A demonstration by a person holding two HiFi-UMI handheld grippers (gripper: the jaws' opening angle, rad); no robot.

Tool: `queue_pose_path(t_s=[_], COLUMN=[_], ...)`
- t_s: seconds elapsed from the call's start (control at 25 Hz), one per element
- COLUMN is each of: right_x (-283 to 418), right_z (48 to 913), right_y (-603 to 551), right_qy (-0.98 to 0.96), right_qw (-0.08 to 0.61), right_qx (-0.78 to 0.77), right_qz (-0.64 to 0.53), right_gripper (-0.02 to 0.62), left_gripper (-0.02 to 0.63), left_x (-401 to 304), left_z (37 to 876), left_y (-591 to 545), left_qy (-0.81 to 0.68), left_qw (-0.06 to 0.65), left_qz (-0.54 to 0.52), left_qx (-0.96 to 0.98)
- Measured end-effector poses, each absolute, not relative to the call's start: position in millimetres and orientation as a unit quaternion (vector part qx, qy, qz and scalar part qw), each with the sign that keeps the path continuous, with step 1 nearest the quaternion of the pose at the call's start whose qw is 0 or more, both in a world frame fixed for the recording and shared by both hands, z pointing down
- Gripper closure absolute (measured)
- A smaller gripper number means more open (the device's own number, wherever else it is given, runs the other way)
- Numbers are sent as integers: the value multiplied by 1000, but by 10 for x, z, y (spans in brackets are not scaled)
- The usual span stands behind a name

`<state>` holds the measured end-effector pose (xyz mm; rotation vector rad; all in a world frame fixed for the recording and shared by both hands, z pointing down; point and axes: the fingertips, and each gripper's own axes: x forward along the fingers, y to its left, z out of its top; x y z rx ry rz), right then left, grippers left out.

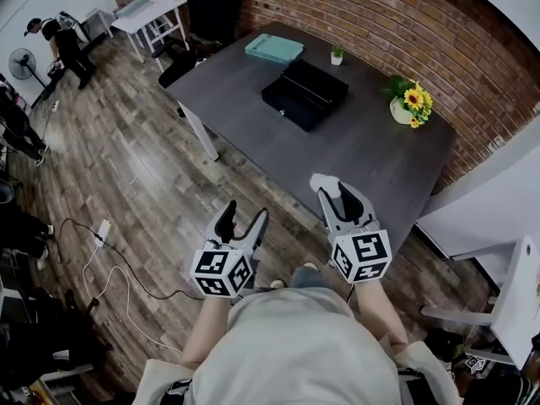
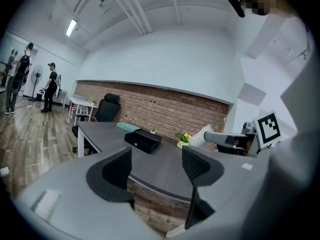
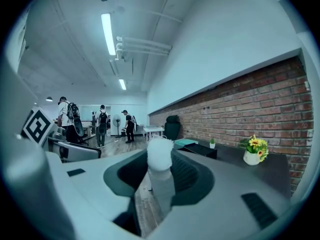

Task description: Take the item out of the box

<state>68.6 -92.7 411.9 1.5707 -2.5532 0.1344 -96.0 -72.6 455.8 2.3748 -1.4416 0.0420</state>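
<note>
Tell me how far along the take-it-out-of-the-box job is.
Done, apparently: a white fluffy-tipped item sits clamped in the right gripper, well away from the black box on the table. In hand: only that grip; the left gripper is open and empty. Left: setting the item down somewhere, if needed. Whether the box holds more isn't visible.

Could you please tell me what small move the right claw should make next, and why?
Probably lower the right claw onto the bare table near its front edge and let go. It is shut on the white item, well clear of the black box, so the item looks to be out already. The left claw is open and empty.
</note>
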Motion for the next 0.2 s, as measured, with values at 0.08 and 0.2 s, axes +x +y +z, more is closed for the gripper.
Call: queue_pose_path(t_s=[0.08,0.2], right_x=[662,639], right_z=[4123,4133], right_y=[-908,-891], right_qy=[-849,-849], right_qw=[70,69], right_qx=[523,523], right_qz=[43,42], right_gripper=[449,449], left_gripper=[287,288], left_x=[-980,-998], left_z=[4566,4578], left_y=[-703,-674], left_qy=[-510,-510], left_qw=[180,179], left_qz=[14,14], left_qx=[841,841])
